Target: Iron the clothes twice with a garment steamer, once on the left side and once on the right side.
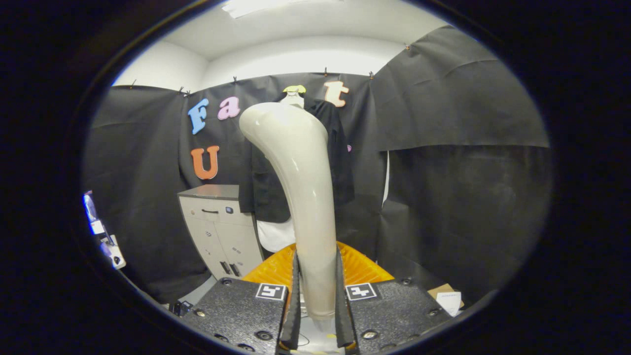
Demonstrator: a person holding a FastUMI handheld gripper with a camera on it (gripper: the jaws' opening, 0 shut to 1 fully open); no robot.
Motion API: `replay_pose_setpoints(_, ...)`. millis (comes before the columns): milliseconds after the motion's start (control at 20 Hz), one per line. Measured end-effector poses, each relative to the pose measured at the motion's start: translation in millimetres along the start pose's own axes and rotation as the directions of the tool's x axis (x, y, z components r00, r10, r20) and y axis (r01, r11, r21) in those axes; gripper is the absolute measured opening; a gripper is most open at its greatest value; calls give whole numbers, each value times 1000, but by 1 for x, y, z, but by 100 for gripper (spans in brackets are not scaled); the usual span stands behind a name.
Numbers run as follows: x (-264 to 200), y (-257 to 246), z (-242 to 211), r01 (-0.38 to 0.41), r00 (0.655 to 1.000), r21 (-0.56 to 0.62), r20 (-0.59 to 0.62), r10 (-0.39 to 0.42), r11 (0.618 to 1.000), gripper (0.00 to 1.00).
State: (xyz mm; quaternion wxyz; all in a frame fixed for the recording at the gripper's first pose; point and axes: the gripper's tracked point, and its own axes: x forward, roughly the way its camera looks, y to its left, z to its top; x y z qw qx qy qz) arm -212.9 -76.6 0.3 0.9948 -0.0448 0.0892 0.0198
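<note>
Dark garment (340,148) hanging on the booth wall, straight ahead and well beyond the fingers, partly hidden behind the steamer (300,197). Steamer handle clamped between both fingers of the gripper (317,301), long axis rising upright and bending left at the head. Probably not yet touching the cloth. Pale cabinet (222,231) standing left of the garment.

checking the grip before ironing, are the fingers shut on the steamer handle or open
Shut on it: both fingers press the sides of the steamer handle, which rises upright between them toward the hanging dark garment.
</note>
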Motion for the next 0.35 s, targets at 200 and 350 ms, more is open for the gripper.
replay_pose_setpoints(200,-3,-1,-3,-5,1000,-16,-2,5,1000,31)
replay_pose_setpoints(350,-3,-3,-8,-4,1000,-19,-16,4,1000,31)
